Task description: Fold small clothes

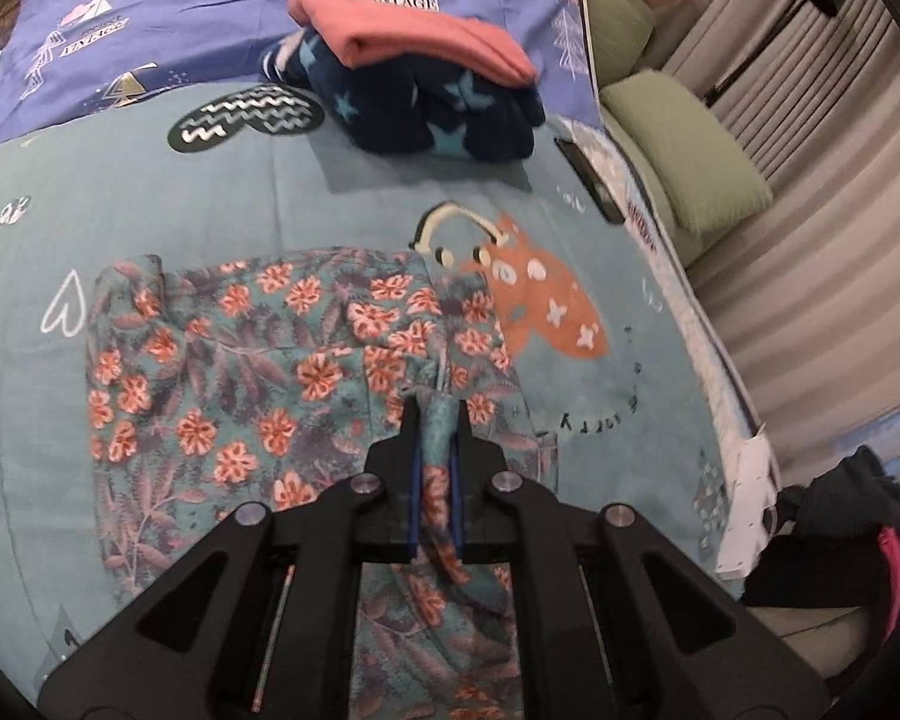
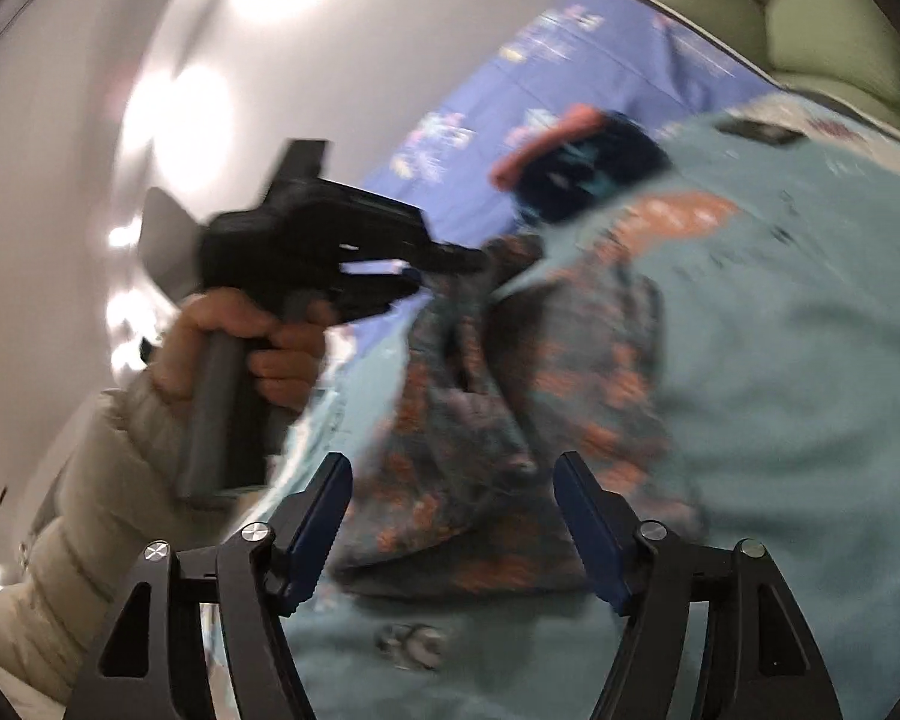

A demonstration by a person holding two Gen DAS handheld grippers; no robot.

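The right wrist view is blurred, so cloth edges there are hard to read. The right gripper (image 2: 453, 516) has its fingers spread wide, holding nothing, above the floral garment (image 1: 258, 372). The left gripper (image 1: 437, 420) pinches a fold of this garment between its 2 fingers. The garment lies on the teal blanket (image 1: 342, 204). Farther away sits a folded pile (image 1: 426, 90), pink on navy.

Black grippers (image 1: 437, 420); cream quilted sleeve (image 2: 90, 516)

A home bedroom: patterned bedspread (image 1: 342, 192), green pillows (image 1: 684, 144), curtains (image 1: 822, 240).
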